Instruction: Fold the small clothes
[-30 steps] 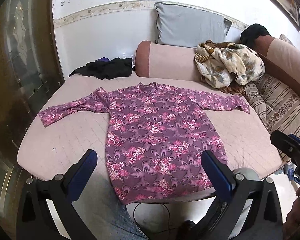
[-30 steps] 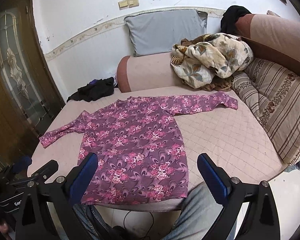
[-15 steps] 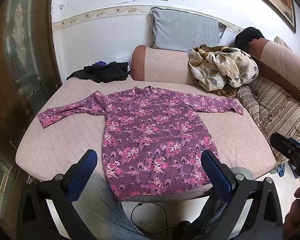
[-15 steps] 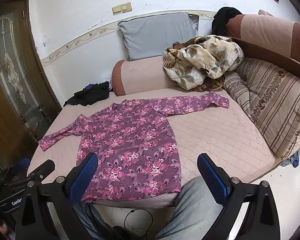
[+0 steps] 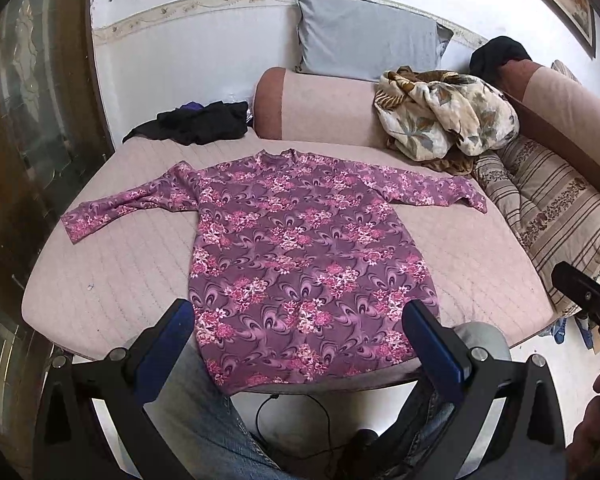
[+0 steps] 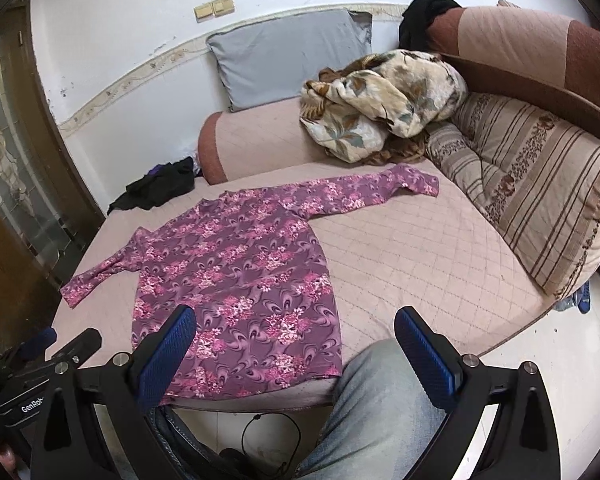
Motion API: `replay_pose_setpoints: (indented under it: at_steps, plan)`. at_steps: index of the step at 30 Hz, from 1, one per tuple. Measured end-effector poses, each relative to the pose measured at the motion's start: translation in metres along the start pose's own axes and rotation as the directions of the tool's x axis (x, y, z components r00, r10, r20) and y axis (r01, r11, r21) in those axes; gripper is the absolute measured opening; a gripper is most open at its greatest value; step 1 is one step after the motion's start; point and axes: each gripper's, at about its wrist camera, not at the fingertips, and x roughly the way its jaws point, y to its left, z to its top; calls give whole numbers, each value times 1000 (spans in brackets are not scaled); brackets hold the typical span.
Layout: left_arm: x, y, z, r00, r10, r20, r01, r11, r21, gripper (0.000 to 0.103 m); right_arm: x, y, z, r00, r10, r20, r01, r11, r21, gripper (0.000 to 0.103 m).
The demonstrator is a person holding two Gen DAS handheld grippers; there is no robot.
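purple floral long-sleeve top (image 5: 300, 248) flat on pink quilted bed (image 5: 112, 280), unfolded. left gripper (image 5: 300, 336) & right gripper (image 6: 296, 340) both wide open, empty. grab sleeve cuffs first, fold inward.

Grey pillow (image 5: 364, 36), floral blanket (image 5: 444, 116), black clothes (image 5: 196, 122) behind.

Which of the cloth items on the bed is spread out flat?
The purple floral shirt; the black clothes and the floral blanket lie crumpled.

Even, soft daylight; both views sharp at centre.
Strong fisheye bending and black corner vignetting. White wall (image 5: 188, 40) bright, glazed door (image 6: 8, 152) dim; shadows faint, no glare.
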Motion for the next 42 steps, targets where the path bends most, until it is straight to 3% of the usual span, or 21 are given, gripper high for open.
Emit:
replay_pose_setpoints:
  at_steps: [17, 26, 32, 37, 41, 42]
  plan:
    - [62, 18, 5, 993, 40, -111, -45, 998, -43, 103, 70, 27, 10, 994, 42, -99, -47, 997, -53, 101]
    - [87, 28, 19, 991, 73, -115, -80, 995, -61, 103, 98, 35, 28, 993, 53, -103, -61, 995, -82, 99]
    - [99, 19, 47, 988, 134, -74, -133, 991, 17, 103, 114, 27, 53, 996, 49, -76, -53, 997, -63, 97]
    - [119, 21, 67, 991, 102, -89, -102, 995, 4, 103, 135, 20, 74, 995, 57, -76, -61, 997, -54, 89]
    - [142, 15, 86, 992, 78, -101, -79, 997, -6, 103, 157, -23, 98, 994, 88, -69, -85, 995, 44, 84]
    - [153, 9, 94, 992, 68, -105, -69, 998, -11, 103, 166, -39, 105, 993, 90, -74, -84, 993, 80, 79]
